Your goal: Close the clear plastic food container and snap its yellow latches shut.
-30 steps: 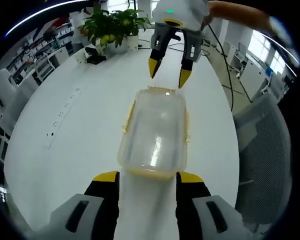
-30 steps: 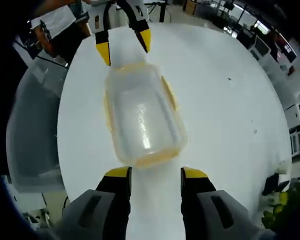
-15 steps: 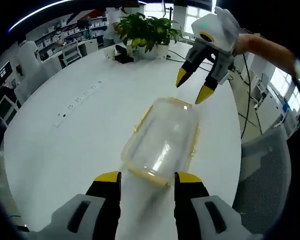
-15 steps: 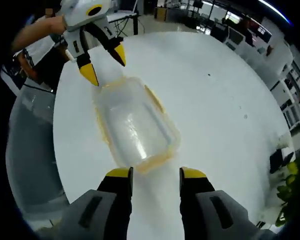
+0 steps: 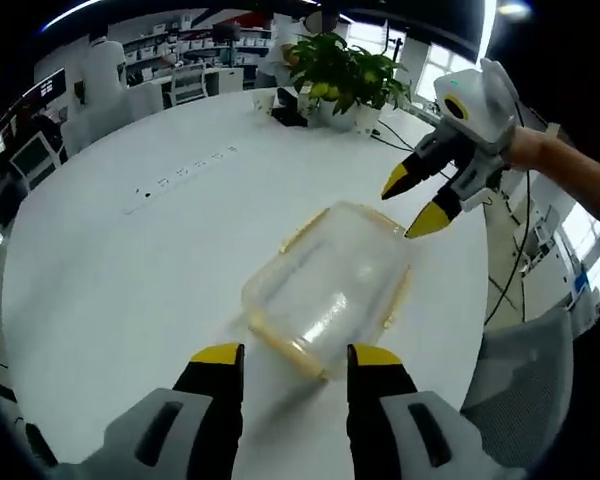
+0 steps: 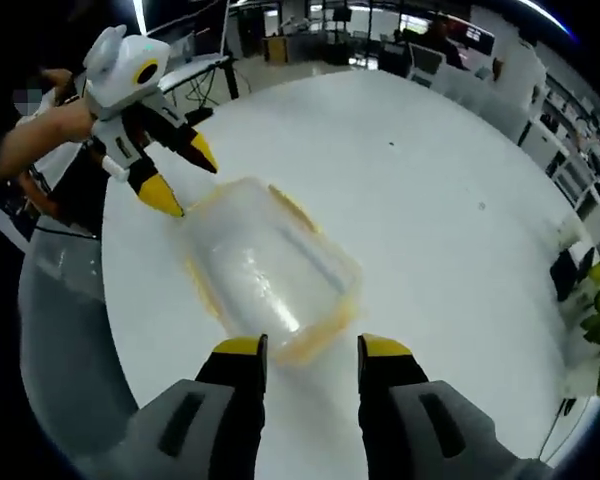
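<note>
Container [image 5: 330, 290] of clear plastic with yellow latches [image 5: 395, 300] lies on the round white table [image 5: 110, 270], lid on. In the left gripper view the left gripper [image 5: 283, 357] hovers at its near end, jaws apart and empty, while the right gripper [image 5: 417, 203] hangs just past the far end, jaws also apart. In the right gripper view the container [image 6: 265, 270] sits between the right gripper [image 6: 302, 347] and the left gripper [image 6: 180, 174]. A potted plant [image 5: 345, 75] stands at the table's far edge.
</note>
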